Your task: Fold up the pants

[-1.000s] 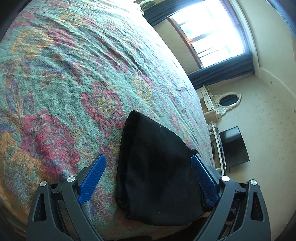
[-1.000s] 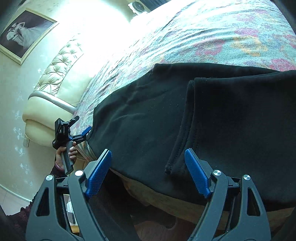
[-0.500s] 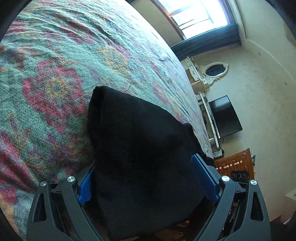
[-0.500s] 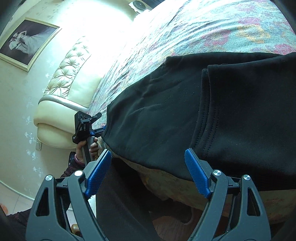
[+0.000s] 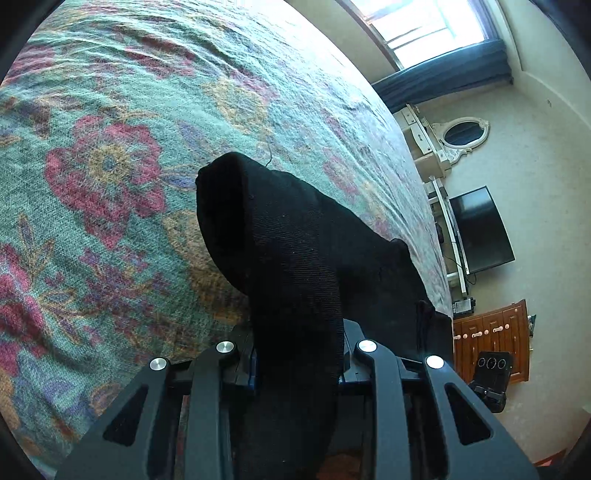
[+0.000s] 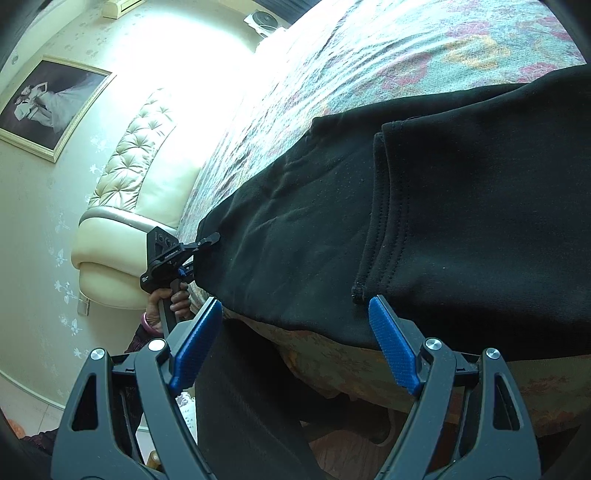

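Note:
Black pants [image 5: 288, 240] lie on a bed with a floral cover [image 5: 110, 166], near its edge. My left gripper [image 5: 297, 365] has its jaws closing on one end of the pants, and the fabric is bunched into a ridge between the pads. In the right wrist view that left gripper [image 6: 207, 242], held by a hand [image 6: 173, 299], bites the far left corner of the pants [image 6: 461, 221]. My right gripper [image 6: 295, 306] is open at the near edge of the pants, where a folded-over hem [image 6: 380, 236] ends just above its right fingertip. Nothing sits between its pads.
A tufted cream headboard [image 6: 140, 162] and a framed picture [image 6: 48, 103] stand beyond the left end of the bed. Past the other end are a television [image 5: 480, 229], an oval mirror [image 5: 463, 133], a wooden cabinet [image 5: 491, 339] and a bright window [image 5: 436, 22].
My left gripper slid forward over the end of the pants and its jaws came together on the fabric, gathering it into a ridge. My right gripper stayed open and barely moved.

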{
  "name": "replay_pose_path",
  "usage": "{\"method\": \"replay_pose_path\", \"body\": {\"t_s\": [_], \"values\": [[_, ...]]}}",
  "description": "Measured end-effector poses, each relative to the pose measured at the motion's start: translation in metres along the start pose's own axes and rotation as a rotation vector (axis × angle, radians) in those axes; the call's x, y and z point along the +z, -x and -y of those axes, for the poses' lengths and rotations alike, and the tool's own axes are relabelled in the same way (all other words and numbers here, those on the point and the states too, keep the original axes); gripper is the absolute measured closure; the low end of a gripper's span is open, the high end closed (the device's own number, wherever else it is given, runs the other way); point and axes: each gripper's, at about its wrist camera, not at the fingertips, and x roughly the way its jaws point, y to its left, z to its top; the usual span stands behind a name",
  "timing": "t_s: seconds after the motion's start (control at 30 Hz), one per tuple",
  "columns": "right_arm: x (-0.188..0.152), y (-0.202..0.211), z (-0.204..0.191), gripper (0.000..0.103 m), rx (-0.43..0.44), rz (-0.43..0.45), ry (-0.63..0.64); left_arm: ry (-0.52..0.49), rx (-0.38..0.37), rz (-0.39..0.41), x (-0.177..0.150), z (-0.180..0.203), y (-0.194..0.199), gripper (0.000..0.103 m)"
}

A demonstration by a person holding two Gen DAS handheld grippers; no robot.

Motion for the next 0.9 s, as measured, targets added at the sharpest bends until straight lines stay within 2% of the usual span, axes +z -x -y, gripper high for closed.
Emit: {"method": "replay_pose_path", "body": {"t_s": [0.27, 0.43, 0.57, 0.7, 0.9], "values": [[-0.003, 0.026, 0.014, 0.021, 0.006, 0.058, -0.033, -0.099, -0.116, 0.056, 0.007, 0.086, 0.017, 0.075], [-0.009, 0.039, 0.024, 0.021, 0.009, 0.087, -0.055, -0.162, -0.140, 0.028, 0.001, 0.154, -0.011, 0.075], [-0.015, 0.048, 0.030, 0.021, 0.016, 0.108, -0.075, -0.242, -0.107, 0.000, -0.013, 0.198, -0.047, 0.075], [-0.017, 0.054, 0.036, 0.021, 0.026, 0.122, -0.086, -0.333, -0.045, -0.042, -0.032, 0.235, -0.100, 0.075], [-0.018, 0.065, 0.044, 0.021, 0.022, 0.153, -0.097, -0.415, 0.124, -0.103, -0.060, 0.249, -0.188, 0.075]]}}
